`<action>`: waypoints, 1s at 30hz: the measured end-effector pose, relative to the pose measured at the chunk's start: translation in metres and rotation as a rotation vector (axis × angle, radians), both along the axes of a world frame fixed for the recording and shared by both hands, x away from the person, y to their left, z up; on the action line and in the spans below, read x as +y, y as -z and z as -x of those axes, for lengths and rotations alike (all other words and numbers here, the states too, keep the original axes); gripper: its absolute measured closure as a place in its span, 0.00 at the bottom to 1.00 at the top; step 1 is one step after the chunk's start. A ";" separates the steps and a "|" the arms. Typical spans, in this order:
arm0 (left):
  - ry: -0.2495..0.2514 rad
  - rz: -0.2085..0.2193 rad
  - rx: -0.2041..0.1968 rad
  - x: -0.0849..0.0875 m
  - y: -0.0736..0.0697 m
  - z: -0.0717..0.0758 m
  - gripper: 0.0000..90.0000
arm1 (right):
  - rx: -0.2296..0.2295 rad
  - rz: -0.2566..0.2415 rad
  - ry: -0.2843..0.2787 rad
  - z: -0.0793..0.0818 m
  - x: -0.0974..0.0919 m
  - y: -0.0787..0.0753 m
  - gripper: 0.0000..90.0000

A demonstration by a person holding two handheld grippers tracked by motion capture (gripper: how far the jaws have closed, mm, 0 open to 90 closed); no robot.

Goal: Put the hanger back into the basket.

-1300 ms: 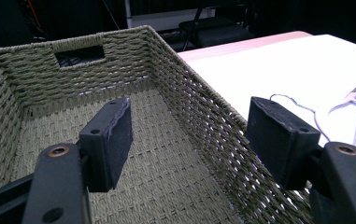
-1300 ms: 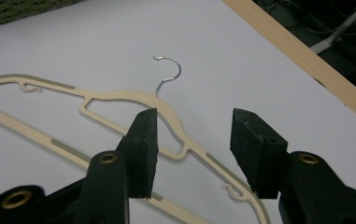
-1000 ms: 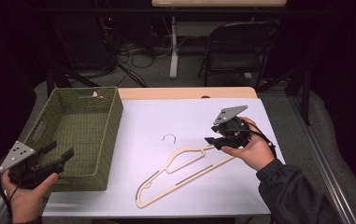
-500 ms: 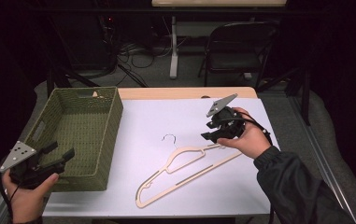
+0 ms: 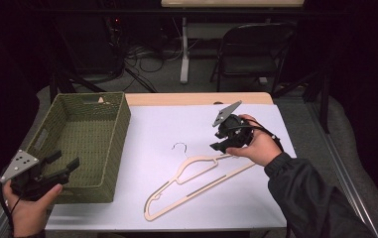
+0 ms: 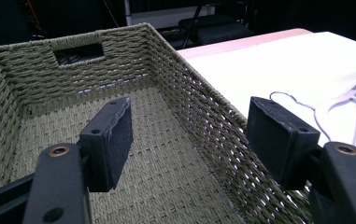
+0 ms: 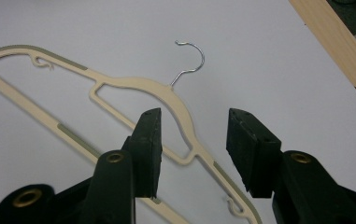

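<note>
Clothes hanger [image 5: 196, 184], cream plastic with a wire hook, flat on the white tabletop [image 5: 157, 124], just right of the green woven basket [image 5: 108, 144] and wholly outside it. Not yet lifted, not yet gripped. Right gripper [image 5: 220, 147] low over the hanger's upper arm near the hook end, its fingers [image 7: 150, 149] spread apart and just been narrowing, one shoulder bar lying beneath the gap but no pad pressing on it. Left gripper [image 5: 62, 167] parked at the basket's near corner, fingers [image 6: 115, 140] wide open on nothing, straddling the basket's right wall. Basket bare inside. By the look of it, barely begun: approach nearly finished; closing on the hanger, lifting, carrying across and setting down in the basket all left.
</note>
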State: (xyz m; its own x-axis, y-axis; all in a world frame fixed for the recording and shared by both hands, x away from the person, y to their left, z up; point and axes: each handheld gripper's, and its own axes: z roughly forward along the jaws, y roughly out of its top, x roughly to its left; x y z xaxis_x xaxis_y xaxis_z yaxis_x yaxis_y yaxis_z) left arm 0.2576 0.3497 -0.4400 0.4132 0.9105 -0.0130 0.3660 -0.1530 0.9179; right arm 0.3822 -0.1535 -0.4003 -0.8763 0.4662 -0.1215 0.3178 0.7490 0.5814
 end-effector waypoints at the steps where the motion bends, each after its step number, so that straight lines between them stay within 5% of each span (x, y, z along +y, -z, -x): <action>1: 0.000 0.000 0.000 0.000 0.000 0.000 0.35 | -0.009 0.001 -0.008 0.000 0.002 0.001 0.62; 16: 0.001 0.001 0.003 0.000 0.001 0.000 0.35 | 0.066 0.086 -0.087 -0.003 0.022 0.017 0.63; 30: 0.001 0.001 0.005 0.000 0.001 0.000 0.35 | 0.059 0.144 -0.116 -0.006 0.035 0.033 0.63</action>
State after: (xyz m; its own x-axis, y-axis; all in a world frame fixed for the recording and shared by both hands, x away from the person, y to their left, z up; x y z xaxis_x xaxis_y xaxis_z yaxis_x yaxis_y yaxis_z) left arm 0.2578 0.3499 -0.4409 0.4143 0.9100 -0.0157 0.3700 -0.1527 0.9164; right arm 0.3887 -0.1189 -0.4333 -0.9308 0.3429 -0.1268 0.2545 0.8567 0.4487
